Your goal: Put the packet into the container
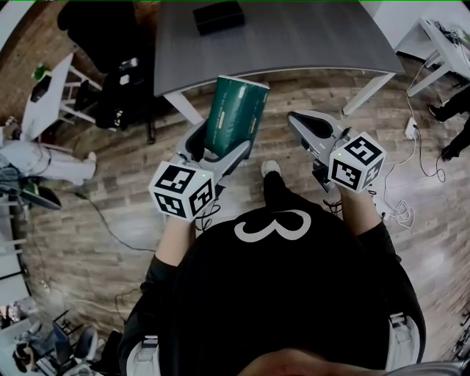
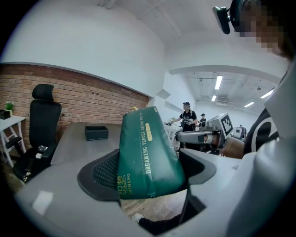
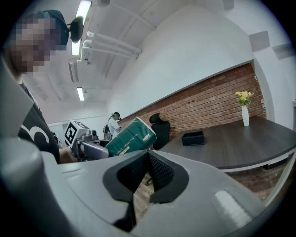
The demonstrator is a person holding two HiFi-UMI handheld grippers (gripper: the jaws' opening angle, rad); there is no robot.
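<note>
Two grippers short of the grey tabletop (image 1: 308, 37): my left gripper (image 1: 220, 154) clamps the dark green foil packet (image 1: 233, 114) by its lower end, upright, presumably for lowering into the black rectangular container (image 1: 218, 16) far ahead. My right gripper (image 3: 147, 162), closed, carries nothing.

green packet (image 2: 148, 152) says "DREAMING TENDER FOR TH…" in gold down its side, plus "…HIMENG" near the bottom edge; the person's black shirt (image 1: 294, 294) has a big white 3
</note>
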